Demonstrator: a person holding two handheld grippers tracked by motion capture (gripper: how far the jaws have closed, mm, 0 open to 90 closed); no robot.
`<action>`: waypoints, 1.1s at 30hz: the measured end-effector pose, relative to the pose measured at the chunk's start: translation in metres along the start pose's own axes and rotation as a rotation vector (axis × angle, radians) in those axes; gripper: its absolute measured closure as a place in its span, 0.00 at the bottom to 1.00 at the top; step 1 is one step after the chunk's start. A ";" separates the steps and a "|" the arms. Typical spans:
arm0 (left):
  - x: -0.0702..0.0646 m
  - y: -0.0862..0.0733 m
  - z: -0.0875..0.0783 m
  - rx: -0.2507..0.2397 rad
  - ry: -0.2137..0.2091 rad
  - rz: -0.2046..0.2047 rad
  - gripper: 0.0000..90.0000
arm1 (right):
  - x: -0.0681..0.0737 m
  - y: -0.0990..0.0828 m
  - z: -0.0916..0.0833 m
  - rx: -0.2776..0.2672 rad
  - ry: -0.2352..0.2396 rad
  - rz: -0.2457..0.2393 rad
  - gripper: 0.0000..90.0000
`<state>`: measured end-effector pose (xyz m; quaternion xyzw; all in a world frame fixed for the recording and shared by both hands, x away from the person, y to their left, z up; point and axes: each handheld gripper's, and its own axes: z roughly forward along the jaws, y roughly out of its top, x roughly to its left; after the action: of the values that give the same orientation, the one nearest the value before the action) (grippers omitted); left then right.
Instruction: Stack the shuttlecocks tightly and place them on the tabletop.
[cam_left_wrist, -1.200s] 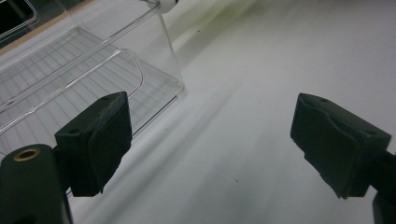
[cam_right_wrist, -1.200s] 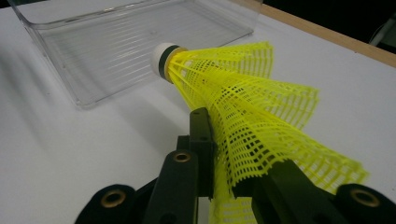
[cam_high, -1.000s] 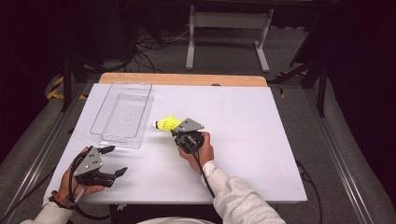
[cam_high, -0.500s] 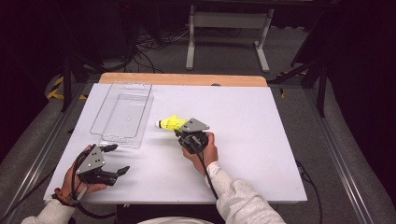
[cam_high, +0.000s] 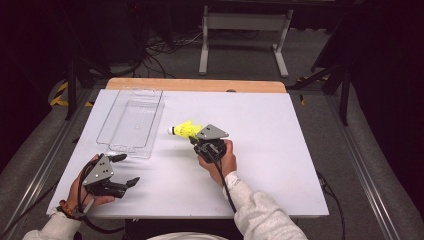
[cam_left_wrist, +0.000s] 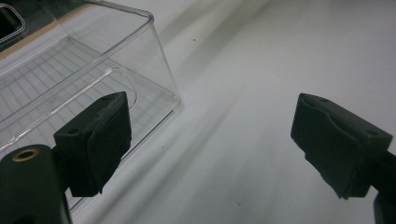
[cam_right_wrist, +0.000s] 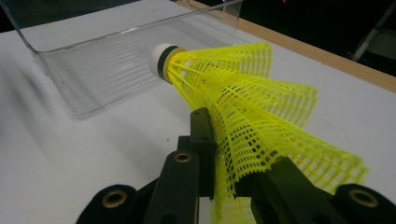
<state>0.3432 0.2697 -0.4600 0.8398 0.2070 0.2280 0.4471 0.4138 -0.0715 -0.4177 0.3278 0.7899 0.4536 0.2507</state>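
Right claw (cam_high: 192, 136) edged toward bin (cam_high: 131, 122).

A white desk (cam_high: 280, 150) with a bare wooden strip (cam_high: 200, 85) along its far edge stands on a grey carpeted floor (cam_high: 370, 125). Metal rails (cam_high: 372, 175) run along the floor at the desk's left and right sides. Beyond the far edge, the legs of a light grey metal stand (cam_high: 242, 30) rest on the floor, with black cables (cam_high: 165, 47) tangled to its left. The room behind lies in darkness; light falls mainly on the desk.
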 end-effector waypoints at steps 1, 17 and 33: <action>0.000 0.000 -0.001 0.000 0.002 0.001 0.15 | -0.001 0.001 0.000 -0.003 0.001 -0.001 0.93; -0.001 -0.006 -0.009 0.009 0.024 -0.019 0.15 | 0.000 0.016 0.000 -0.040 0.031 -0.013 0.97; 0.001 -0.008 -0.010 0.001 0.023 -0.031 0.15 | 0.014 0.039 0.011 -0.076 0.088 -0.020 0.97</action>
<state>0.3367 0.2807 -0.4617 0.8339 0.2255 0.2307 0.4478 0.4231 -0.0405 -0.3897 0.2896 0.7856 0.4949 0.2326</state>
